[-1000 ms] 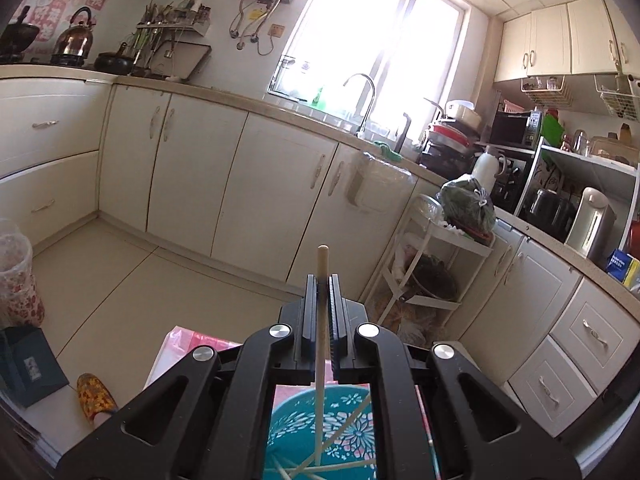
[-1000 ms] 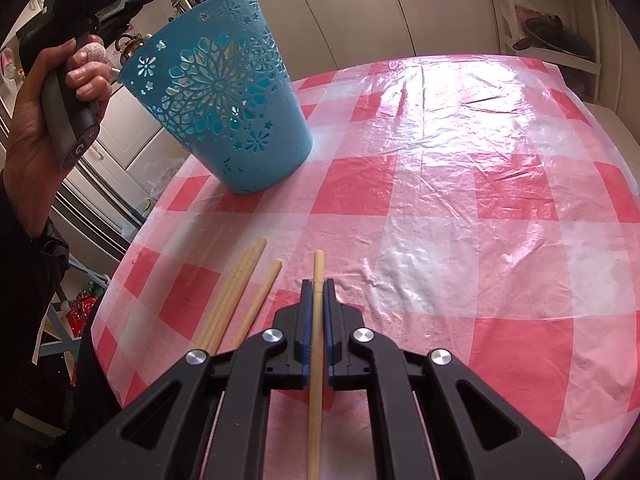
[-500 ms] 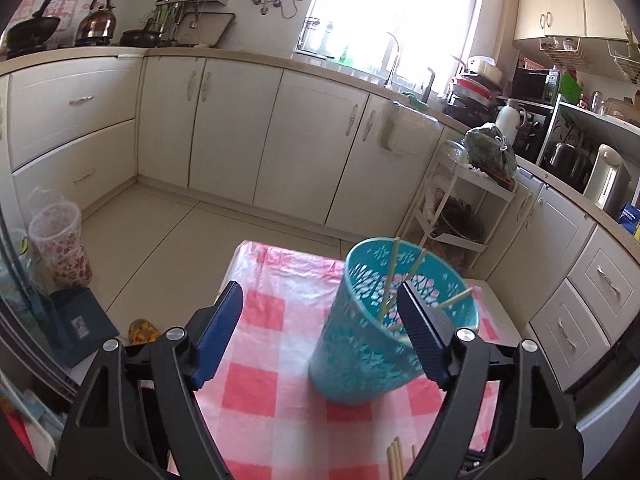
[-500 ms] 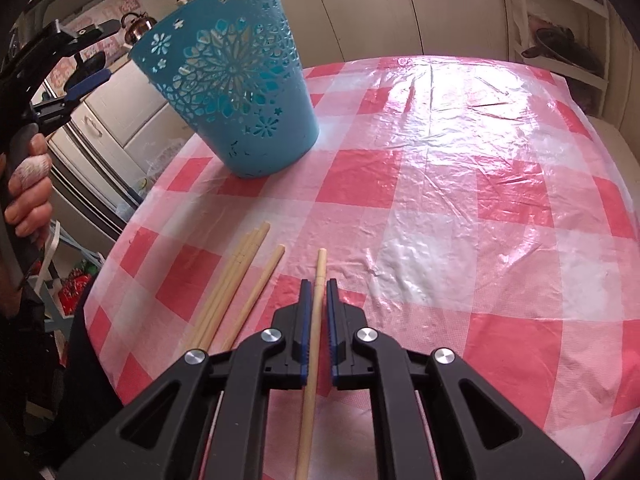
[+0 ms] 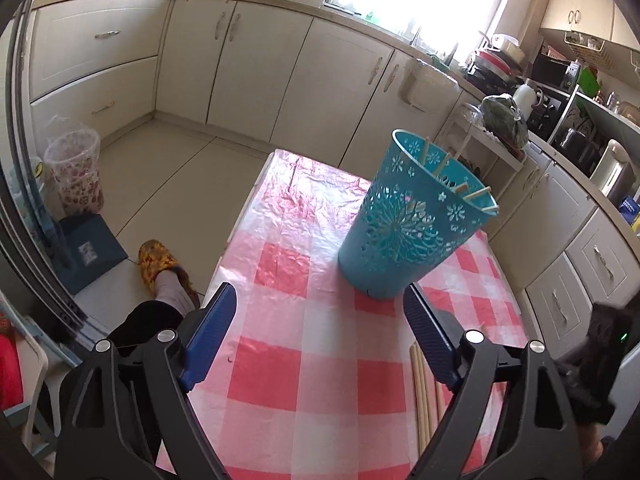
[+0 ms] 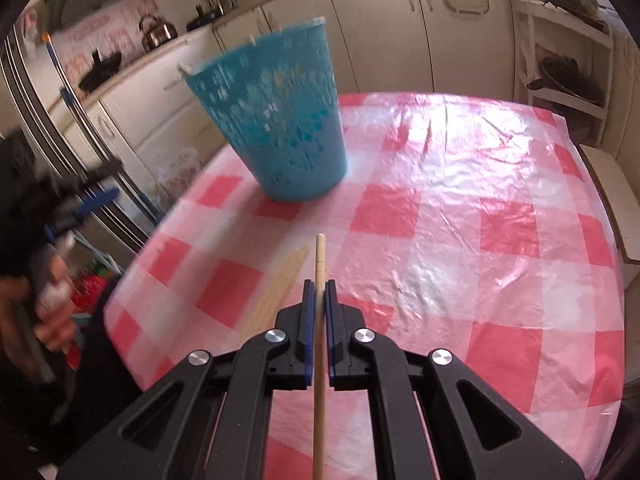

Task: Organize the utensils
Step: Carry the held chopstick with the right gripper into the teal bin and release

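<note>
Chopstick (image 6: 319,264) pinched in right gripper (image 6: 319,296); left gripper (image 5: 320,312) spread, just opened, empty

A table covered by a glossy pink-and-white checked plastic cloth (image 6: 460,208) is shown. An upright perforated turquoise plastic basket (image 5: 412,220) is carried on it. Loose pale wooden chopsticks (image 6: 276,292) are laid flat, side by side, near the basket.

Teal basket (image 6: 276,120) with white flower cutouts, beyond the jaws. Pale wooden chopstick (image 6: 319,300) between blue pads (image 6: 307,320). Pink-and-white checked tabletop (image 6: 460,216) below.
</note>
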`<state>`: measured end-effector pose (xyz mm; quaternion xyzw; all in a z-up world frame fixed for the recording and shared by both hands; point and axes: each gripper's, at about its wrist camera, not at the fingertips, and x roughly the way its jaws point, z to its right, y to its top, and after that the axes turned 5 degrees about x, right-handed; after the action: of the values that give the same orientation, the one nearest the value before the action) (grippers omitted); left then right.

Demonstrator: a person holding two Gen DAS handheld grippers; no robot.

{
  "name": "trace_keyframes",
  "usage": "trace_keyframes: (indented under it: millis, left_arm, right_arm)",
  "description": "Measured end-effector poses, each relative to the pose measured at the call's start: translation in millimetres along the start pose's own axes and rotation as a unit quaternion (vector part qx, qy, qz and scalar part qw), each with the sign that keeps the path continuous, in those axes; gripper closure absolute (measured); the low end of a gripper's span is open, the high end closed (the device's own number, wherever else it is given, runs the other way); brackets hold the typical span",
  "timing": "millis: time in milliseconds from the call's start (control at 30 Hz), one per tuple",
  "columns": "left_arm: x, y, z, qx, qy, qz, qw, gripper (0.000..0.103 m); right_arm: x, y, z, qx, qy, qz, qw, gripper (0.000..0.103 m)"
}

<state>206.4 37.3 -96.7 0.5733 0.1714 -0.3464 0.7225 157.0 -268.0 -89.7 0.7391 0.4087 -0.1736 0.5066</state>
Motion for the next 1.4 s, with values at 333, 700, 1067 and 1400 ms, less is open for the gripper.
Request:
trace_keyframes:
  millis: [333,700,1067,1400]
  left_arm:
    - [8,-29,-5,-0.025,-0.003,-0.043,0.9987,0.021]
    - [-12,-30,6,-0.007,0.009,-0.020,0.9997,0.017]
    - [-15,-29,0,-0.021,0.010,-0.020,0.9995,0.017]
    - [-26,-30,21,0.013,0.023,-0.013,0.9996,0.015]
  right_arm:
    - [-51,135,-65,0.011,0.104,0.219,0.970,0.097]
    - [25,192,-72,0.079,-0.063,0.326,0.940,0.097]
    - [48,152,-92,-0.004,-0.088,0.273,0.958,0.082]
    - [-39,87,-96,-0.053,-0.074,0.301,0.949,0.063]
